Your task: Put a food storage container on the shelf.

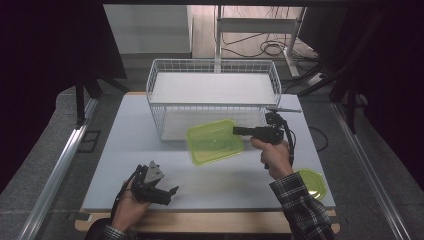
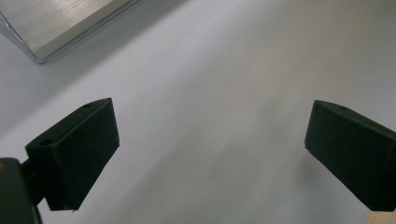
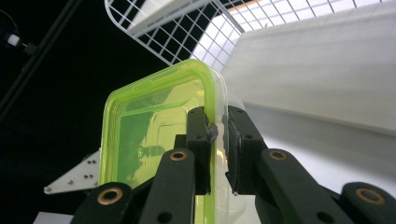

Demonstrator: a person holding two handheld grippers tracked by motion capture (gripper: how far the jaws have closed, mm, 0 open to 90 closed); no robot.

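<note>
A clear box with a lime-green rim [image 1: 215,141] hangs tilted above the table, just in front of the white wire basket [image 1: 214,70]. My right gripper [image 1: 236,131] is shut on the box's right edge; in the right gripper view the box [image 3: 149,121] has its wall pinched between the two pads [image 3: 198,135]. My left gripper [image 1: 172,192] rests low near the table's front left, open, pointing right. In the left gripper view its jaws stand wide over bare table with nothing between them [image 2: 210,140].
A lime-green lid [image 1: 312,182] lies at the table's front right corner, beside the person's right sleeve. The wire basket stands at the back middle of the grey table [image 1: 125,150]. A metal rail [image 1: 65,160] runs along the left side.
</note>
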